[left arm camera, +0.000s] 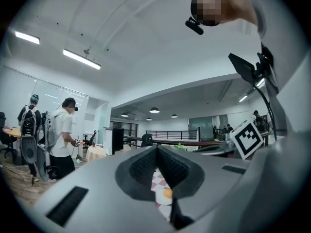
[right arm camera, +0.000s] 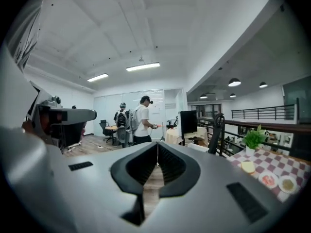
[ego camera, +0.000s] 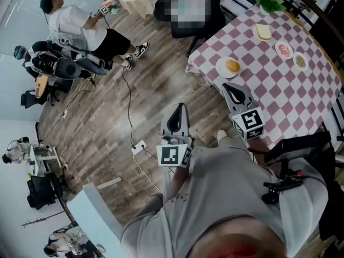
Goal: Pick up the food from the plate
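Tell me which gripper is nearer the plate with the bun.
Right. The right gripper sits just short of the plate with the bun, at the table edge. The left gripper is farther off, over the wooden floor.

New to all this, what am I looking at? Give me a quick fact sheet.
table: pink-checked cloth
nearest food: bun on white plate
other food: bread slice, further back
left gripper: fingers shut, empty, above floor
right gripper: fingers shut, empty, beside table edge
progress: nothing picked up yet
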